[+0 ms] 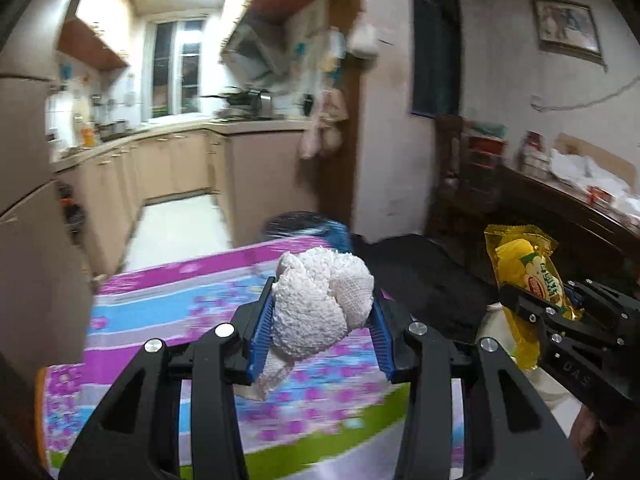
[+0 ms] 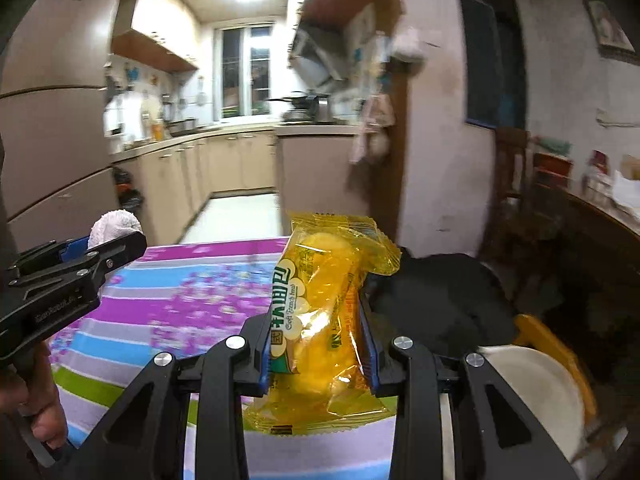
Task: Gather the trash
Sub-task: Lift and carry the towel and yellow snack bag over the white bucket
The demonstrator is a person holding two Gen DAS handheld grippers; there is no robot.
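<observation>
My left gripper [image 1: 322, 300] is shut on a crumpled white paper towel [image 1: 320, 312] and holds it above the striped tablecloth [image 1: 160, 312]. My right gripper [image 2: 316, 308] is shut on a yellow bread wrapper [image 2: 324, 320] and holds it upright above the same table. The wrapper also shows in the left wrist view [image 1: 524, 280], in the right gripper [image 1: 560, 308] at the right. In the right wrist view the left gripper [image 2: 108, 240] with the paper towel [image 2: 114, 226] shows at the left. A blue bin with a black liner [image 1: 308, 230] stands past the table's far edge.
A black cloth [image 2: 436, 300] lies over a chair at the table's right end. A white and yellow stool seat [image 2: 532, 384] is at the lower right. A dark wooden cabinet [image 1: 560, 208] with clutter stands along the right wall. The kitchen floor [image 2: 236, 216] opens beyond the table.
</observation>
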